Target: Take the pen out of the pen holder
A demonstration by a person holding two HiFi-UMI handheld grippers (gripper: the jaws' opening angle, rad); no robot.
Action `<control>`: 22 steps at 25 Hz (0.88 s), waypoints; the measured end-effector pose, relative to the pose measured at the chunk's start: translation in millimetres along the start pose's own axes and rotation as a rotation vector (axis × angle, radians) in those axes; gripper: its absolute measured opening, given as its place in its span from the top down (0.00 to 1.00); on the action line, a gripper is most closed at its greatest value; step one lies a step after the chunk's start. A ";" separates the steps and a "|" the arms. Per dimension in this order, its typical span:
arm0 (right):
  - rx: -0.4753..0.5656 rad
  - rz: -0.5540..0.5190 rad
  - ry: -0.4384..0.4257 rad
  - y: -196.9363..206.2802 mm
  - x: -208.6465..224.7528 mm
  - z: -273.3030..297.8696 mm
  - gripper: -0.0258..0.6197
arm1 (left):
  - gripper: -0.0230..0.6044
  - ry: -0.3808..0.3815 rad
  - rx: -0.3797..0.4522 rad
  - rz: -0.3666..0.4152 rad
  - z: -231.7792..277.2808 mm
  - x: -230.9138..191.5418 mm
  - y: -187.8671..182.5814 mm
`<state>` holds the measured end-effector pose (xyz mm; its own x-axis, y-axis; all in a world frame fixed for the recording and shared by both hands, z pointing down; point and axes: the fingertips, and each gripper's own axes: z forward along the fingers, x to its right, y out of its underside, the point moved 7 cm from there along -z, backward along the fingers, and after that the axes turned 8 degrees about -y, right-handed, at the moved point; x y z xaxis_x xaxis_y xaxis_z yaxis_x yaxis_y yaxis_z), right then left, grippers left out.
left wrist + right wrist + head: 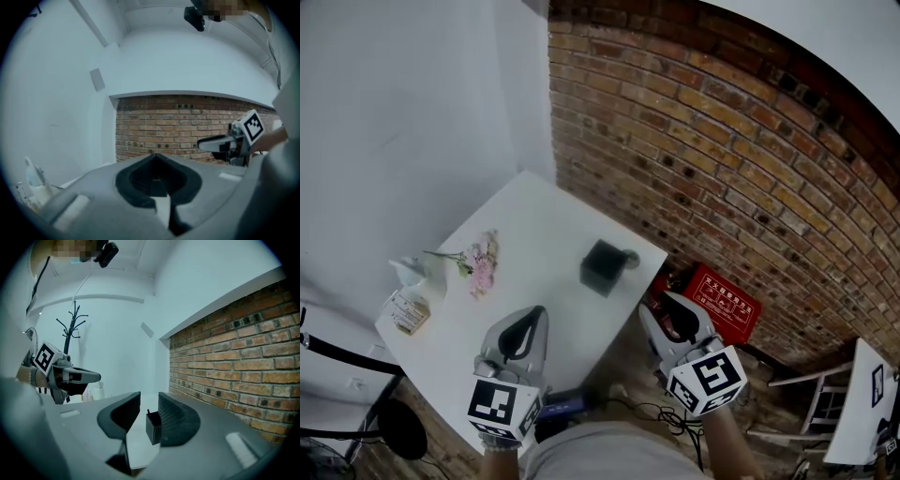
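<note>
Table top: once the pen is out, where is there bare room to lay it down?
Widest bare patch: the middle of the table, between the flowers and the pen holder, down to the near edge by the left gripper. The far corner behind the holder is bare too. Crowded: the left end, with a white container and small box.

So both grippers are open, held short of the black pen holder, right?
Not quite. Only the right gripper is open. The left gripper view shows the left gripper shut, jaws meeting at the tips. Both are held short of the black pen holder.
</note>
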<state>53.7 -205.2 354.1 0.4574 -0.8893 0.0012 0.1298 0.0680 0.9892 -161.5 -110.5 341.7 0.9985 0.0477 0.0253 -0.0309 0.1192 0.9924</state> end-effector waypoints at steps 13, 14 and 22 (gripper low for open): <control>-0.078 -0.059 -0.161 11.7 32.7 53.2 0.80 | 0.97 -0.129 -0.012 -0.004 15.3 -2.4 -0.5; -0.088 -0.064 -0.176 13.4 34.5 58.3 0.79 | 0.97 -0.142 -0.013 -0.005 15.1 -3.1 0.2; -0.168 -0.118 -0.289 26.0 45.2 99.5 0.80 | 0.97 -0.238 -0.060 -0.019 11.3 -8.5 4.6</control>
<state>-9.8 -288.6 394.5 0.1654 -0.9851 -0.0464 0.3211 0.0093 0.9470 -169.6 -121.5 347.4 0.9811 -0.1891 0.0417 -0.0077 0.1774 0.9841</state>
